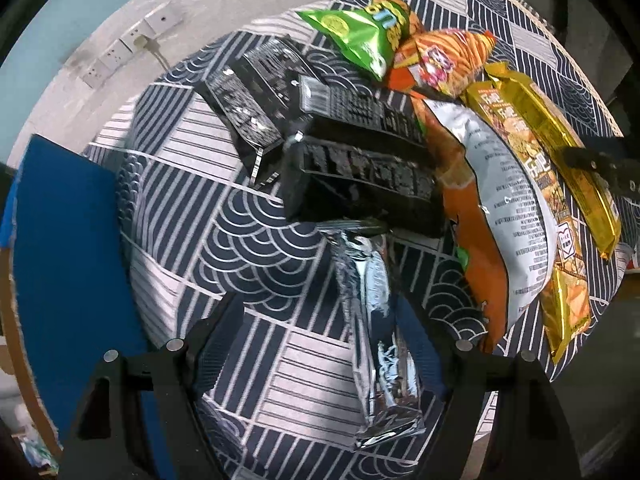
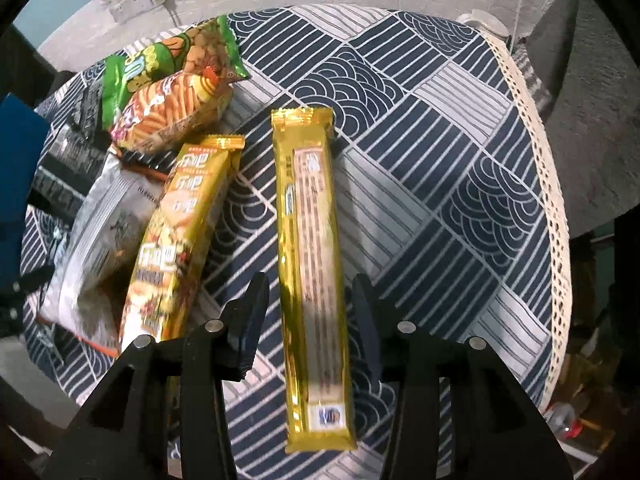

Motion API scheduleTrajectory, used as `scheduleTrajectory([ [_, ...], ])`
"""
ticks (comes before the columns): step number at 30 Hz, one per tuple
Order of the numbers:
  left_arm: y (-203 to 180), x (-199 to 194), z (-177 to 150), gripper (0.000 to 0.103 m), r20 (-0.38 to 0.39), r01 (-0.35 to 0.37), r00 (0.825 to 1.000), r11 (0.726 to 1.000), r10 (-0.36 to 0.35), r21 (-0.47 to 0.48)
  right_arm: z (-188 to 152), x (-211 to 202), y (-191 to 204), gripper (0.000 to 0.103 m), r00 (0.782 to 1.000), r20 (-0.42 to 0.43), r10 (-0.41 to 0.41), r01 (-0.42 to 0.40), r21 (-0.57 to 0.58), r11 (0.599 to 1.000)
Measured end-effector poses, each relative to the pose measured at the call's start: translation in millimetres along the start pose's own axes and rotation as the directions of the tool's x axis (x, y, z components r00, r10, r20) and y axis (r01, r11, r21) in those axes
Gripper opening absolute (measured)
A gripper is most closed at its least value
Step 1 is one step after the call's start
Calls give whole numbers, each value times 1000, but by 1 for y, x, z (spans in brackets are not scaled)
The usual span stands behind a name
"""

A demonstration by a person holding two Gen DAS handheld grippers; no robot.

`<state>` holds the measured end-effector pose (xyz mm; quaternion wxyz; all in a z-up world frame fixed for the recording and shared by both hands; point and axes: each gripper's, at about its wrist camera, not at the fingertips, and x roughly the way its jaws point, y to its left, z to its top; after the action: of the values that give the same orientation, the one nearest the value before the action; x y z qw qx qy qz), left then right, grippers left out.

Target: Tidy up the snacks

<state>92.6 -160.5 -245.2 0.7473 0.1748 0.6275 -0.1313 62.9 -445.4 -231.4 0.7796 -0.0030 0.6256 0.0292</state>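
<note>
The left claw (image 1: 320, 344) points straight down over the desk (image 1: 224, 224), which is covered by a navy and white patterned cloth. Its jaws stand wide apart, with a long silver packet (image 1: 376, 344) lying between them; the pads do not press on it. Just beyond the packet's far end sits a cluster of black boxes (image 1: 360, 168), one propped over the others. To the right of them lie a white and orange bag (image 1: 504, 208), a gold packet with pictures (image 1: 516, 148), an orange snack bag (image 1: 440, 60) and a green bag (image 1: 360, 36).

The right claw (image 2: 310, 312) also points steeply down. A plain gold packet (image 2: 310, 216) lies lengthwise on the cloth between its jaws, with gaps visible on both sides, so the claw grips nothing. This packet lies apart from the pile to its left, just beside the other gold packet.
</note>
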Motion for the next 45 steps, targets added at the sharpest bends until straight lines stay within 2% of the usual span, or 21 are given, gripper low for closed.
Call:
scheduleTrajectory([
  [9,-17,16,2,81,-18,-3,1000,999,4,36,24,27,-2,42,1000,-6,-25,25,-33,999],
  [10,-16,17,2,80,-17,-1,1000,999,1,32,37,34,11,42,1000,-5,-30,30,-37,999],
  [12,-15,18,-2,69,-24,16,1000,1000,-16,20,36,39,10,41,999,2,-33,33,-43,999],
  [13,-13,19,-2,61,-30,30,999,999,-29,11,36,41,15,36,999,2,-36,36,-47,998],
  [15,-13,17,-3,48,-14,5,1000,1000,-5,12,38,47,19,33,999,-2,-47,47,-58,997],
  [16,-13,17,-4,37,-13,7,1000,1000,-6,19,36,47,20,32,999,5,-50,50,-62,997],
  [17,-13,16,-4,32,-12,12,1000,1000,-12,21,36,46,20,32,998,8,-56,56,-64,996],
  [20,-10,13,-5,31,-20,42,999,999,-42,0,22,48,28,32,998,15,-58,59,-70,996],
  [31,16,-19,-13,31,47,10,999,1000,-9,-29,2,-3,47,32,995,83,-54,60,-69,996],
  [38,14,-51,-24,30,114,7,993,999,-3,-31,3,-33,57,32,990,134,-54,63,-68,996],
  [39,11,-58,-25,30,126,1,992,1000,2,-28,4,-51,50,32,989,140,-53,64,-71,995],
  [45,21,-81,-30,30,183,-6,983,999,13,-34,9,-66,59,31,983,182,-36,50,-76,996],
])
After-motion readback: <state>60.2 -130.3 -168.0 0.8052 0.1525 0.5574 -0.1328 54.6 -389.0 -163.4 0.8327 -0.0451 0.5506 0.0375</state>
